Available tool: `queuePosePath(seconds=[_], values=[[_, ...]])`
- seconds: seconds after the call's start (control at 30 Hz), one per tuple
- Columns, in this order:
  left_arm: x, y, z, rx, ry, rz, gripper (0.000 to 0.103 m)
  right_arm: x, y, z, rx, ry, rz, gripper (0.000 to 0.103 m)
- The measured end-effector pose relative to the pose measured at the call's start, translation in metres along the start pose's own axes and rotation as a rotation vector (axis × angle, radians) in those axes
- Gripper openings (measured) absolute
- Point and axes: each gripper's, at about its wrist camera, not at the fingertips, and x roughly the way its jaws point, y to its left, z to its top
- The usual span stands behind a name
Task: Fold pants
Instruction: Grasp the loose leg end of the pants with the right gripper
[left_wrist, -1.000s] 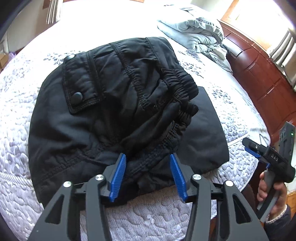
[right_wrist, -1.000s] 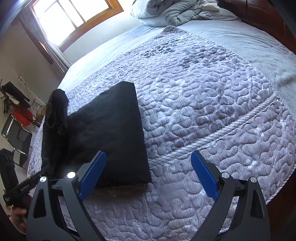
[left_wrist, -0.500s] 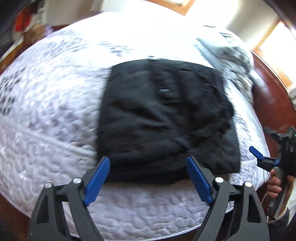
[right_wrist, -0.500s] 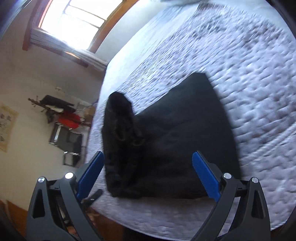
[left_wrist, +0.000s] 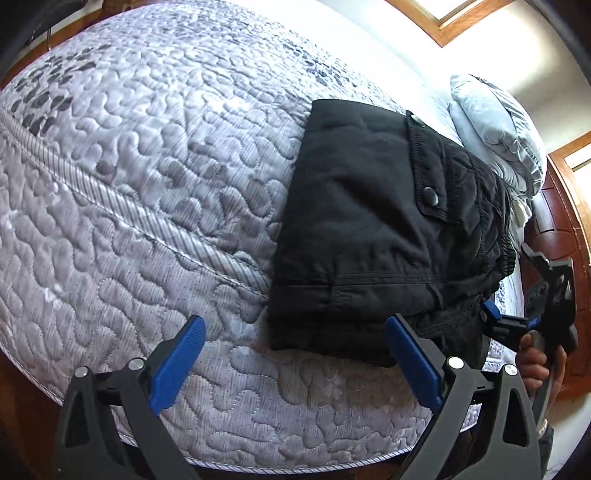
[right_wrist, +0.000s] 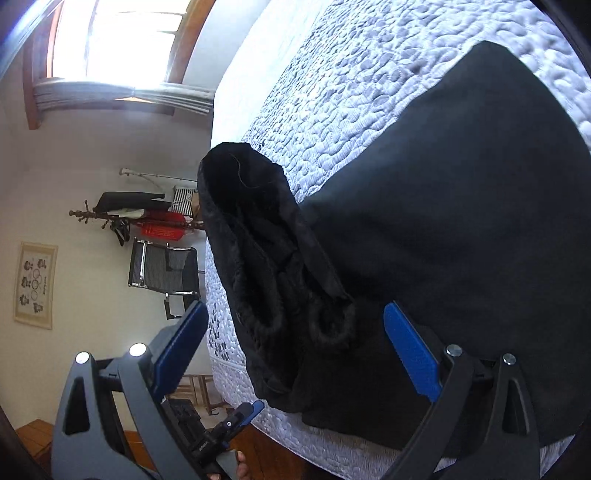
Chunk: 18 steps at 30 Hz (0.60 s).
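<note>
I note one pair of black padded pants (left_wrist: 373, 236), folded into a thick rectangular bundle at the near edge of the quilted grey-white mattress (left_wrist: 147, 192); two snap buttons show on its pocket flap; my left gripper (left_wrist: 295, 363) is spread wide and empty; my right gripper (right_wrist: 295, 350) likewise gapes, fingers straddling the gathered waistband without contact.

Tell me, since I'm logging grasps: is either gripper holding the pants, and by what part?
Nothing is held. The left gripper and right gripper are both open, off the folded black pants.
</note>
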Motion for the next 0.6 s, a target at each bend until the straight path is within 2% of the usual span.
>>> queuePosePath(seconds=[0.23, 0.43, 0.53, 0.6], values=[[-0.003, 0.02, -0.002, -0.036, 0.012, -0.005, 0.099, 0.018, 0.009, 0.008, 0.004, -0.006, -0.019, 0.096], [-0.001, 0.021, -0.004, -0.04, 0.023, -0.005, 0.099, 0.024, 0.009, 0.011, -0.003, -0.021, -0.013, 0.095], [-0.002, 0.017, -0.006, -0.017, 0.024, 0.007, 0.099, 0.027, 0.008, 0.015, -0.043, -0.011, -0.032, 0.064], [-0.002, 0.014, -0.004, -0.005, 0.024, 0.014, 0.099, 0.026, 0.007, 0.014, -0.046, -0.015, -0.036, 0.058]])
